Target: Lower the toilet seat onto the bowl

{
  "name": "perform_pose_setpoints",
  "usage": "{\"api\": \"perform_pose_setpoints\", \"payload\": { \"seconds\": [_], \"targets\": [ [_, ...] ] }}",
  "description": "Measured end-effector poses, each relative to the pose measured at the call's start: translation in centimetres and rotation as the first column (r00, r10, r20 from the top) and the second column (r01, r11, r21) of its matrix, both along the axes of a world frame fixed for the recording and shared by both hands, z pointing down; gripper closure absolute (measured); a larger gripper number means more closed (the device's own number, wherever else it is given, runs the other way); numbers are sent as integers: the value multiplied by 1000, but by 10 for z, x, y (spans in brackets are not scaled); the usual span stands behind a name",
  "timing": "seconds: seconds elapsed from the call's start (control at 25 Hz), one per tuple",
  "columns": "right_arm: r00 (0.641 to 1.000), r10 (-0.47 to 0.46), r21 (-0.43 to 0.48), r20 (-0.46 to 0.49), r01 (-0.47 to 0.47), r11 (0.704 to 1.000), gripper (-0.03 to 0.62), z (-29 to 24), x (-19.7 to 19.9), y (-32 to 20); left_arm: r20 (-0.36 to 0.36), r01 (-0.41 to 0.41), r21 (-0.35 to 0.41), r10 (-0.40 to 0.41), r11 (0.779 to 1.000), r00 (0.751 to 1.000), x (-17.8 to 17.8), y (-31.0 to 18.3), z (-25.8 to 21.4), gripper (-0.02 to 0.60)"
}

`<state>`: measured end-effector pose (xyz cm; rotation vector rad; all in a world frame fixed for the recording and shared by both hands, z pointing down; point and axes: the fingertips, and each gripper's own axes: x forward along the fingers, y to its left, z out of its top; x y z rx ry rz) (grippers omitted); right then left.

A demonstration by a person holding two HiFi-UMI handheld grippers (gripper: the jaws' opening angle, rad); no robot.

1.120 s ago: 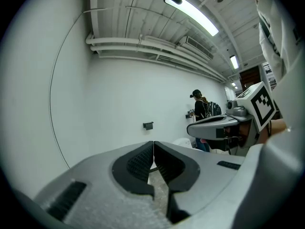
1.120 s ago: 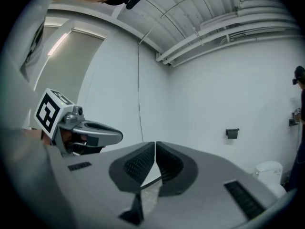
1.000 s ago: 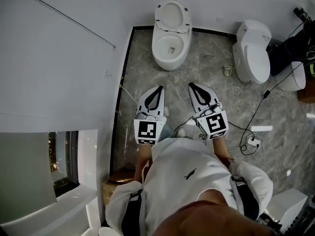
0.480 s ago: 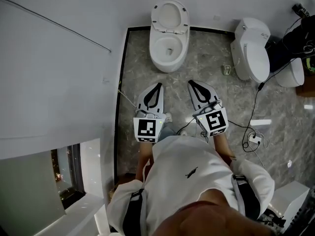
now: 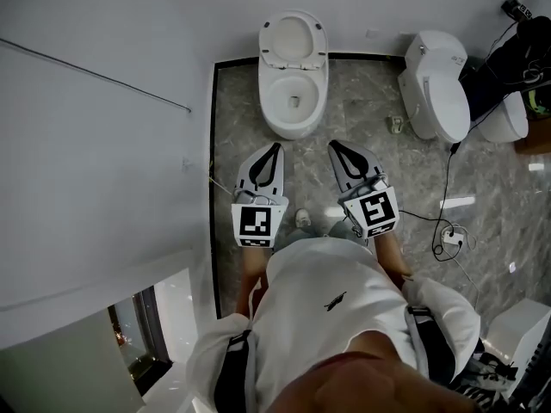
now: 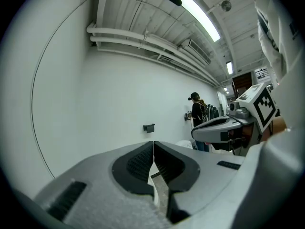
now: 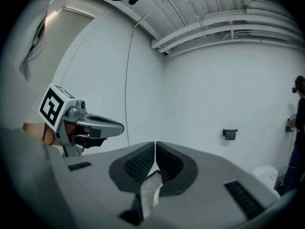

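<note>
Standing raised at the back of the white ceramic toilet bowl (image 5: 293,103), the white oval toilet seat (image 5: 294,40) leans toward the plain white wall at the far edge of the grey marbled floor (image 5: 366,110), so the lowering is not yet begun. Nothing touches the seat. The likeliest trouble, as I judge it, is a slam: tipped forward and let go too soon, the smooth plastic ring would drop onto the rim under its own weight. A closed tip could also skid off its glossy edge instead of hooking it. The second white toilet with its lid down (image 5: 435,89) stands to the right, well apart, and the loose black cables (image 5: 430,226) trailing over the tiles near the person's right side could catch a foot during the approach. The left gripper (image 5: 276,148) and the right gripper (image 5: 332,147) are held level and side by side in front of the person's chest, both pointing toward the bowl and stopping short of it. Each one has its jaws pressed together, with nothing between them.
</note>
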<state>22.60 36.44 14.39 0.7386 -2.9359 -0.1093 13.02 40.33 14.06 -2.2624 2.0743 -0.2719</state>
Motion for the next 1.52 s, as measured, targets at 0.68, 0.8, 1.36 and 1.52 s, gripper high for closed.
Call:
{"api": "perform_pose_setpoints", "payload": {
  "seconds": [0.68, 0.8, 1.36, 1.52],
  "targets": [
    [998, 52, 3, -29, -52, 999, 563, 4, -39, -61, -6, -31, -1, 31, 1000, 1000, -49, -61, 0, 554],
    [998, 52, -1, -33, -52, 999, 563, 8, -47, -81, -11, -25, -7, 25, 1000, 1000, -58, -79, 5, 554],
    [1000, 20, -16, -24, -20, 1000, 563, 12, -81, -172, -4, 4, -21, -4, 1000, 1000, -88, -168, 9, 554],
    [1000, 7, -23, -18, -8, 1000, 563, 11, -88, -201, -15, 15, -18, -15, 1000, 1000, -89, -197, 1, 554]
  ]
}}
